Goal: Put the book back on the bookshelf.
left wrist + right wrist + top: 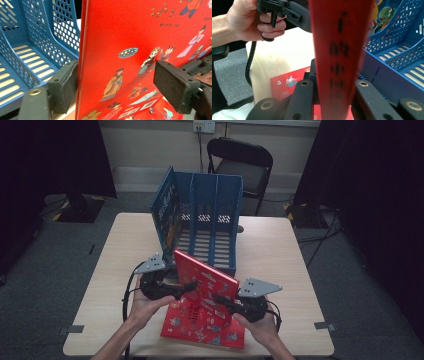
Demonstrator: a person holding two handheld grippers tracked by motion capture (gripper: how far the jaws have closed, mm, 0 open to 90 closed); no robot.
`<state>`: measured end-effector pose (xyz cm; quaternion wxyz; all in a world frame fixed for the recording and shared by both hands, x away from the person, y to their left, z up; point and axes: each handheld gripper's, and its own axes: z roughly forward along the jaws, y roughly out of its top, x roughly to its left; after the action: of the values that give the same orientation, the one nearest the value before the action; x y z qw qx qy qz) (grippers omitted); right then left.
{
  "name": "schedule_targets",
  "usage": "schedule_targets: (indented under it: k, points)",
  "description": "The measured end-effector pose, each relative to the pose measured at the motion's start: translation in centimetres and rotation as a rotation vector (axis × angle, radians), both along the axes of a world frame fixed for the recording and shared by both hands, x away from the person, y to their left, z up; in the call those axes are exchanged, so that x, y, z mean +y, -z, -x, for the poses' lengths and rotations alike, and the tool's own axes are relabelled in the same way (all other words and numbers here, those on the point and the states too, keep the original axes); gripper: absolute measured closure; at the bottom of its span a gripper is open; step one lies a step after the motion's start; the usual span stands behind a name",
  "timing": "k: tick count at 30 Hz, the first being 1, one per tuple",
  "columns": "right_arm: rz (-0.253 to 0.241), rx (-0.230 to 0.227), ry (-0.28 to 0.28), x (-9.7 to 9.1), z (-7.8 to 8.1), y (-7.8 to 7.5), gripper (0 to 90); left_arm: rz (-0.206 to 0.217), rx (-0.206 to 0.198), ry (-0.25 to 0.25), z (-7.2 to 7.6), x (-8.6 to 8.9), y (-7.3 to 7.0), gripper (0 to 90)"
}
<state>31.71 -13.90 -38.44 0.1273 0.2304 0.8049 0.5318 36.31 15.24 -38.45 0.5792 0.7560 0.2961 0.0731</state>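
Red book stands on edge just in front of the blue rack

The thin red illustrated hardcover book (205, 277) stands tilted, long axis running near-right to far-left; right gripper (332, 87) clamps its near spine, left gripper (117, 85) straddles it unclenched, blue plastic slotted file rack (210, 220) just beyond.

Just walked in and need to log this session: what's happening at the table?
A person holds a red book upright with the right gripper clamped on its spine. The left gripper straddles the cover, jaws open. Another red book lies flat beneath. The blue file rack stands just behind.
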Motion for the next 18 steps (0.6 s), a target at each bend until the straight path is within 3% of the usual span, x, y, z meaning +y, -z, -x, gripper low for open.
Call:
schedule_targets:
  k: [2,9,13,16,18]
  points:
    - [0.000,-0.002,0.002,0.21,-0.11,0.02,77.5,-0.001,-0.001,0.000,-0.01,-0.03,-0.01,21.8]
    - [-0.065,-0.014,0.001,0.76,-0.92,0.39,76.2,-0.012,-0.009,-0.012,0.08,-0.09,0.01,23.0]
    - [-0.052,-0.034,0.003,0.89,-0.97,0.33,79.5,-0.020,-0.021,-0.027,0.06,-0.11,0.09,22.9]
    - [-0.041,-0.034,0.011,1.10,-0.93,0.12,80.2,-0.006,-0.007,-0.040,0.01,0.03,0.12,23.4]
    - [-0.036,-0.029,0.011,1.18,-1.01,-0.03,80.3,-0.022,0.006,-0.069,0.39,0.48,0.16,25.5]
